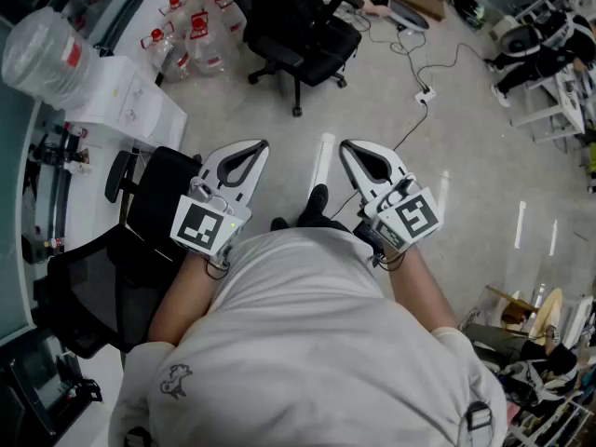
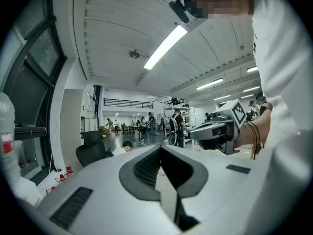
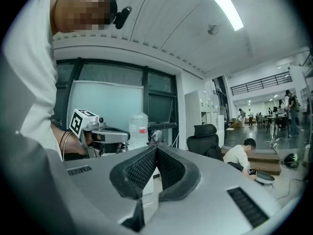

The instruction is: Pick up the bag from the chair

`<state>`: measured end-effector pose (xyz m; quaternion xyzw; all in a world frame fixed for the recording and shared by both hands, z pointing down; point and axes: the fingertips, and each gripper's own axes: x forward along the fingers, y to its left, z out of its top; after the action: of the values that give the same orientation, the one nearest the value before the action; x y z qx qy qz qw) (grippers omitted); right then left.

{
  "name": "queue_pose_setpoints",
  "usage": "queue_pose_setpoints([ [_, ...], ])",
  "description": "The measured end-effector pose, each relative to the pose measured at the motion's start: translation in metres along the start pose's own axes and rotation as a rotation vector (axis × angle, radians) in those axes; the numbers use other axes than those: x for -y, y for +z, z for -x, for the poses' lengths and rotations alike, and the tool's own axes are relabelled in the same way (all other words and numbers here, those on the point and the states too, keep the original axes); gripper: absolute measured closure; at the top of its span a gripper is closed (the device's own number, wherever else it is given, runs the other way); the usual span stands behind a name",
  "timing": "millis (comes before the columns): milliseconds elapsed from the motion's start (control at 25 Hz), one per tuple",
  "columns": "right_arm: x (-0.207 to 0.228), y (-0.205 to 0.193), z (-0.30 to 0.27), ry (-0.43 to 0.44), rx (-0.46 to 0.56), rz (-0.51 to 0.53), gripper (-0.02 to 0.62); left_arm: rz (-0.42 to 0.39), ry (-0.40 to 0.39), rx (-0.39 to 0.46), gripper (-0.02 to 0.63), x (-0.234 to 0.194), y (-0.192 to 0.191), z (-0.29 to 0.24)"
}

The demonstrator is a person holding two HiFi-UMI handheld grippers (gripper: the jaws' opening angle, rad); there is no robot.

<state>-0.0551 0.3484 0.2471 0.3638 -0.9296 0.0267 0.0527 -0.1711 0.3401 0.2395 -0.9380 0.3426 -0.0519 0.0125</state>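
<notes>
**Head view.** Left tool (image 1: 253, 152) and right tool (image 1: 354, 152) sit level before chest. On each, jaws are pressed together with nothing between; gripper views agree. We judge dark mass on seat of chair (image 1: 86, 296) to be bag (image 1: 160, 198). Bag lies left of left tool and lower, so left tool is nearer and right tool well apart. Chair stands just beside long edge of desk (image 1: 86, 217). Bag's long axis unreadable, black on black.
</notes>
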Motion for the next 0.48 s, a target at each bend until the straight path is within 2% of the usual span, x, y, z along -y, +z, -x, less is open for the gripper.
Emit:
queue_pose_setpoints([
  [480, 0.044, -0.014, -0.001, 0.005, -0.021, -0.035, 0.563, 0.017, -0.001, -0.034, 0.595, -0.001, -0.011, -0.036],
])
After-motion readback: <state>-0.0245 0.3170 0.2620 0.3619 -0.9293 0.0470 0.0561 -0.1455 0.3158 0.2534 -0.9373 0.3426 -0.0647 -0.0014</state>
